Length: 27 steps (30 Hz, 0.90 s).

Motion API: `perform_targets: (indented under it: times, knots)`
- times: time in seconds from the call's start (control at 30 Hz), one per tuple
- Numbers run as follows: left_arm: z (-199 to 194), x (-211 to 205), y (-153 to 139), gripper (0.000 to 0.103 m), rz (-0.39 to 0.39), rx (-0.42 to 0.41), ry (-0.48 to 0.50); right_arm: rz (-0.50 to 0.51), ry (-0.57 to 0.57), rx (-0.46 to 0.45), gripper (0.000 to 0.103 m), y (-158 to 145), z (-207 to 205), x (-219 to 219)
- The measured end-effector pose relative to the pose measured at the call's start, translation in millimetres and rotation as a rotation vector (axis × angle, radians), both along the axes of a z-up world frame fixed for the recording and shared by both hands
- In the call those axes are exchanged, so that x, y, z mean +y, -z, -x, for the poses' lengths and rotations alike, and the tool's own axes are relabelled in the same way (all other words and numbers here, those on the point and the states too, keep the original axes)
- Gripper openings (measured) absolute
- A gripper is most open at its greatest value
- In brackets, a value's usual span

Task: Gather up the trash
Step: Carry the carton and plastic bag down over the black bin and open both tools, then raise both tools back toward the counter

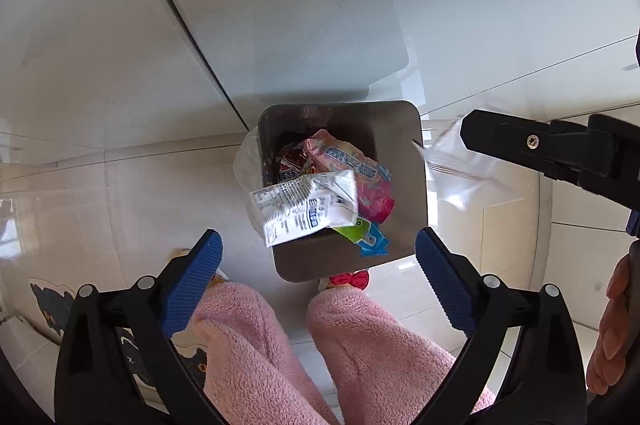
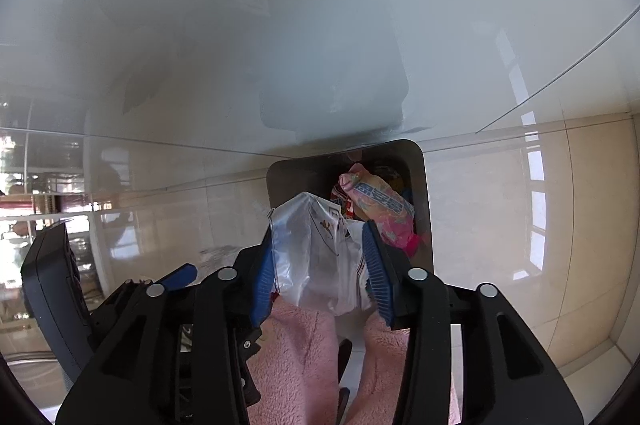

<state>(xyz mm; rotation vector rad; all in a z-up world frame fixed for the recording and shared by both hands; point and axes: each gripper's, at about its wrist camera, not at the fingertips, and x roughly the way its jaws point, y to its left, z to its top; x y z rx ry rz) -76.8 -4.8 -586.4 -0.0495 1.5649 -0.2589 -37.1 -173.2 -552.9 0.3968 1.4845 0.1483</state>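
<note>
Metal bin [image 1: 404,129] on the floor, already full of wrappers. White wrapper [image 1: 304,209] lies over its near rim, below the left gripper [image 1: 316,261], jaws wide and empty. Right gripper [image 2: 320,261] half apart around a clear plastic bag [image 2: 316,257] (contact with the pads unclear), just above the bin.

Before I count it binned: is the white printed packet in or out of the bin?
Partly in: the white printed packet lies across the bin's near rim, one end overhanging outside.

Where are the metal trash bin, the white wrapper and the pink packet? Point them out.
metal trash bin [image 1: 404,225], left wrist view, right inner wall.
white wrapper [image 1: 300,209], left wrist view, printed face.
pink packet [image 2: 384,205], right wrist view, middle.
</note>
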Motion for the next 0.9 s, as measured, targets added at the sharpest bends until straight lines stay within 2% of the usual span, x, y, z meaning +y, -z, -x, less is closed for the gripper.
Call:
perform_targets:
  times: [0.23,0.37,0.47,0.6,0.77,0.83,0.9]
  knots:
    - [-2,2,-2,0.095,-0.019,0.0,0.002,-0.014,0.03,0.013,0.068,0,-1,-6]
    - [-2,5,-17,0.095,-0.019,-0.005,-0.003,-0.011,0.035,0.007,0.07,-11,1,-10]
    - [0,7,-39,0.095,-0.014,-0.024,0.001,-0.01,0.038,0.005,0.07,-25,6,-16]
    - [4,6,-83,0.095,-0.016,-0.069,0.024,-0.012,0.031,-0.034,0.075,-62,15,-23]
    - [6,5,-149,0.095,-0.006,-0.146,0.048,-0.005,0.002,-0.121,0.078,-126,28,-28]
    - [6,5,-176,0.095,-0.003,-0.174,0.046,0.002,-0.001,-0.163,0.084,-153,34,-30]
    - [6,3,-201,0.095,0.0,-0.205,0.044,0.025,-0.001,-0.209,0.095,-182,39,-34]
